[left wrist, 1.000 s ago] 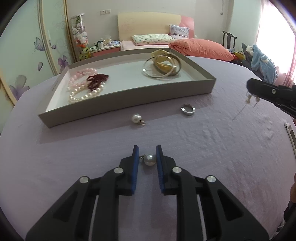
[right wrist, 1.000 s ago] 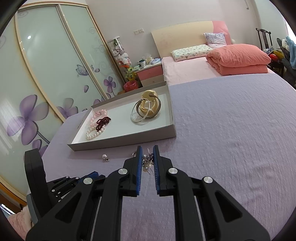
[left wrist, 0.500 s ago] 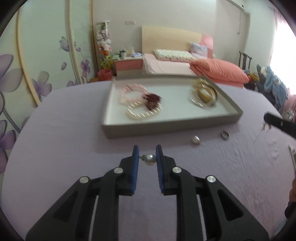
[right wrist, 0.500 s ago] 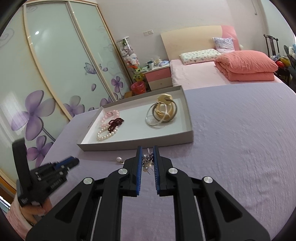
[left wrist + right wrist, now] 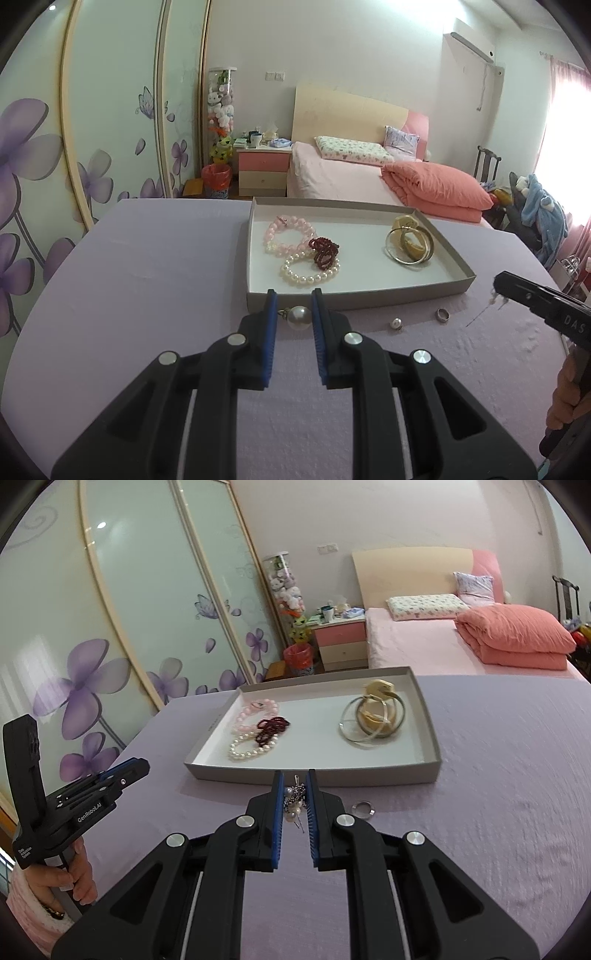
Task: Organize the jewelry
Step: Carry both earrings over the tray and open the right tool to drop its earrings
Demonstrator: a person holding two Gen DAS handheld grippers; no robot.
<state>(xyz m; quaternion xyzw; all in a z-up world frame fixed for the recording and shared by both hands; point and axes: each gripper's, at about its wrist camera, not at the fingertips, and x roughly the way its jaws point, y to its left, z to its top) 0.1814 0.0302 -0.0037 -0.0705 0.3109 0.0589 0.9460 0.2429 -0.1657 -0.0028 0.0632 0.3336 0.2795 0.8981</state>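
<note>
A matt grey card-like tray [image 5: 424, 291] with a smooth white floor was seen on a lilac cloth [image 5: 147, 280] of finely pebbled weave. Inside the tray, glossy pearl beads [image 5: 308, 275], shiny dark red beads [image 5: 324, 253] and polished gold-toned metal bangles [image 5: 408, 243] were noted. Just outside the tray, a bright metal ring [image 5: 442, 315] was seen, and a lustrous pearl earring [image 5: 299, 317] was shown between ribbed blue pads [image 5: 271, 325] on matt black plastic.

We are in a home bedroom: a bed [image 5: 343, 177] with pillows, a pink nightstand [image 5: 263, 171], flower-painted sliding wardrobe doors [image 5: 110, 646] and a tube of plush toys [image 5: 221, 110].
</note>
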